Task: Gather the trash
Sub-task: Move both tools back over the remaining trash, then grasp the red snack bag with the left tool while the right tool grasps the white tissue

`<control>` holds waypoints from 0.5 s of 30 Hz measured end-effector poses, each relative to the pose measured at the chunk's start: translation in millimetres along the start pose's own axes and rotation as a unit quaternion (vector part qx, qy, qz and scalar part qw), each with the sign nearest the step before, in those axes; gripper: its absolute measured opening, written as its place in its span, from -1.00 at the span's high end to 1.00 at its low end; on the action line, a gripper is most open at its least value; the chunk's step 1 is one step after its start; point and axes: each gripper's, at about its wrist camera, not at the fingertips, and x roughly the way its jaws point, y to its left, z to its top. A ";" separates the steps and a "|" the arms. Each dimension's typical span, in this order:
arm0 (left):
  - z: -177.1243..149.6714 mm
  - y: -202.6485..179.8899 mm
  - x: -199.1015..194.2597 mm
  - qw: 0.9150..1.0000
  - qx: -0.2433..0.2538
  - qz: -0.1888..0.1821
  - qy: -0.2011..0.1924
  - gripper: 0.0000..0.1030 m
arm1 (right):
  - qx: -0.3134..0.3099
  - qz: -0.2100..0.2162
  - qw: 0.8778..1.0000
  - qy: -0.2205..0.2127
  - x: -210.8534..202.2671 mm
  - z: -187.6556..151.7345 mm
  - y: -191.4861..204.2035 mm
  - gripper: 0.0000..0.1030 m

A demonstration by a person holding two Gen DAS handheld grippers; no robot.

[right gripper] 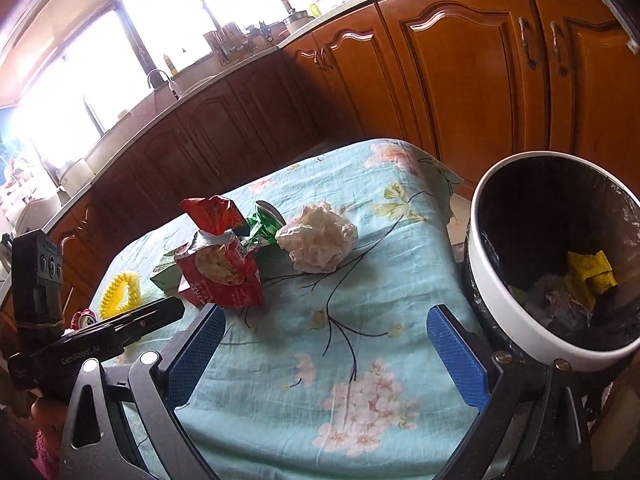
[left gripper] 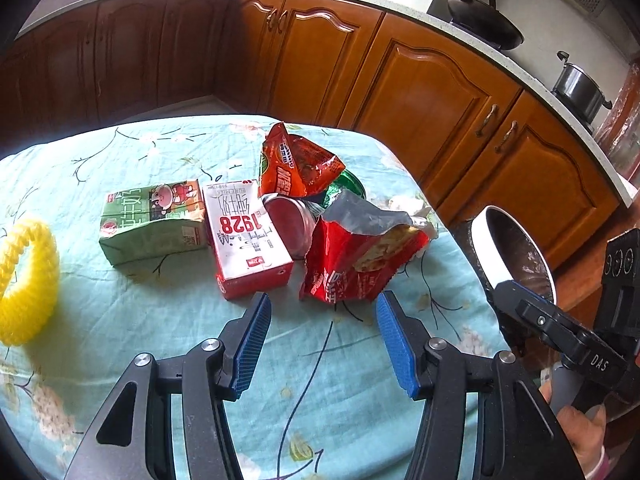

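The trash pile is lying mid-table on the floral cloth [left gripper: 168, 320]: a red snack wrapper [left gripper: 352, 264] beside a red-and-white milk carton [left gripper: 248, 240] and a green carton [left gripper: 152, 224]. My left gripper [left gripper: 324, 320] is hovering just short of the wrapper, jaws half-spread, holding nothing. My right gripper [right gripper: 328, 344] is gaping wide and empty, the crumpled paper ball [right gripper: 318, 240] ahead and the white-rimmed bin [right gripper: 492, 280] just beside it.

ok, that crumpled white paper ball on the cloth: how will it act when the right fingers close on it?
The crumpled white paper ball looks loosely wadded with deep folds, so it will probably squash rather than resist. It seems light for its bulk and may skid across the tablecloth if nudged. Its lumpy shape should keep it from rolling far.
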 end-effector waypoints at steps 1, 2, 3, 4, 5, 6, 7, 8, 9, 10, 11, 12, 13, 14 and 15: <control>2.5 -0.5 2.9 1.000 0.001 0.000 0.000 -0.06 | 0.001 0.002 1.000 0.001 4.2 4.0 0.2 -0.92; 5.7 -0.9 6.0 1.000 0.003 -0.001 0.000 -0.06 | 0.002 0.004 1.000 0.002 9.3 8.2 -0.2 -0.90; 7.9 -1.5 8.8 1.000 0.003 0.000 0.001 -0.05 | 0.004 0.008 1.000 0.004 15.0 12.8 -0.8 -0.86; 11.0 -2.1 12.3 1.000 0.004 0.000 0.002 -0.04 | 0.007 0.011 1.000 0.006 20.9 17.4 -1.5 -0.82; 14.1 -2.6 15.4 1.000 0.004 -0.001 0.003 -0.03 | 0.009 0.012 1.000 0.007 26.1 20.9 -1.9 -0.78; 16.5 -3.2 18.4 1.000 0.005 -0.003 0.003 -0.03 | 0.011 0.014 1.000 0.011 32.6 25.0 -2.1 -0.70; 18.5 -4.2 21.5 1.000 0.006 -0.003 0.003 -0.03 | 0.011 0.016 1.000 0.016 39.1 28.5 -2.1 -0.64; 20.6 -4.9 25.2 1.000 0.008 -0.002 0.003 -0.03 | 0.011 0.018 1.000 0.020 45.8 31.7 -1.8 -0.63; 22.1 -5.1 29.0 1.000 0.009 -0.002 0.005 -0.02 | 0.011 0.020 0.999 0.024 51.8 34.0 -2.7 -0.60; 22.8 -4.8 31.9 1.000 0.009 -0.002 0.005 0.04 | 0.011 0.020 0.999 0.030 58.9 35.8 -2.5 -0.59; 23.2 -4.6 35.1 1.000 0.009 -0.003 0.007 0.15 | 0.011 0.021 0.999 0.038 66.9 37.1 -2.4 -0.57; 23.4 -4.5 38.1 1.000 0.009 -0.007 0.011 0.43 | 0.014 0.023 0.999 0.046 73.5 37.4 -3.0 -0.47; 23.2 -4.3 40.8 1.000 0.008 -0.012 0.016 0.58 | 0.017 0.027 0.998 0.053 79.6 37.1 -3.6 -0.28; 23.0 -3.9 42.2 1.000 0.007 -0.014 0.016 0.62 | 0.018 0.032 0.998 0.059 84.2 35.6 -3.0 -0.15; 22.7 -4.0 42.6 1.000 0.009 -0.014 0.016 0.72 | 0.018 0.035 0.997 0.064 87.2 34.3 -2.8 0.12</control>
